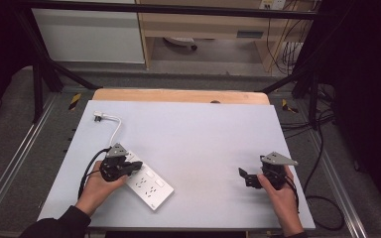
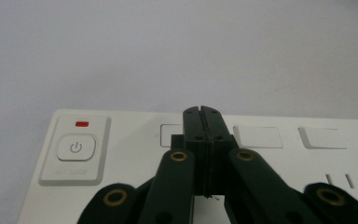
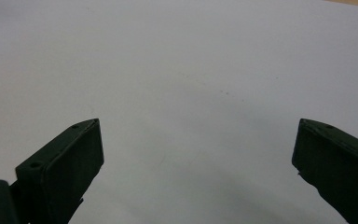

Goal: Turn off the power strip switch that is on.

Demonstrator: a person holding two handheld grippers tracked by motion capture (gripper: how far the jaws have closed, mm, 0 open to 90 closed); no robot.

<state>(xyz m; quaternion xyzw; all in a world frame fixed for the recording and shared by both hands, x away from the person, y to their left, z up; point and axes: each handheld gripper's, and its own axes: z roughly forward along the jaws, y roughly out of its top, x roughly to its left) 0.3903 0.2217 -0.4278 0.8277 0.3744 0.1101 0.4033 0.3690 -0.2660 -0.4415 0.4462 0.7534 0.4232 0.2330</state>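
Nearest the person, the left gripper (image 1: 135, 166) rests over the white power strip (image 1: 149, 186) at the near-left of the table (image 1: 203, 134), jaws clenched together with nothing between them, tips poised above a row of flat white buttons (image 2: 257, 136) beside the main power button (image 2: 76, 147). The red indicator (image 2: 81, 124) appears lit, so I judge the main switching done and the individual buttons possibly outstanding. Farther off, the strip's white cord (image 1: 115, 126) trails unplugged towards the far-left; the right gripper (image 1: 245, 178) idles well apart, jaws released.

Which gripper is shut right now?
The left gripper: jaws pressed together over the power strip. The right gripper stands wide open above bare table.
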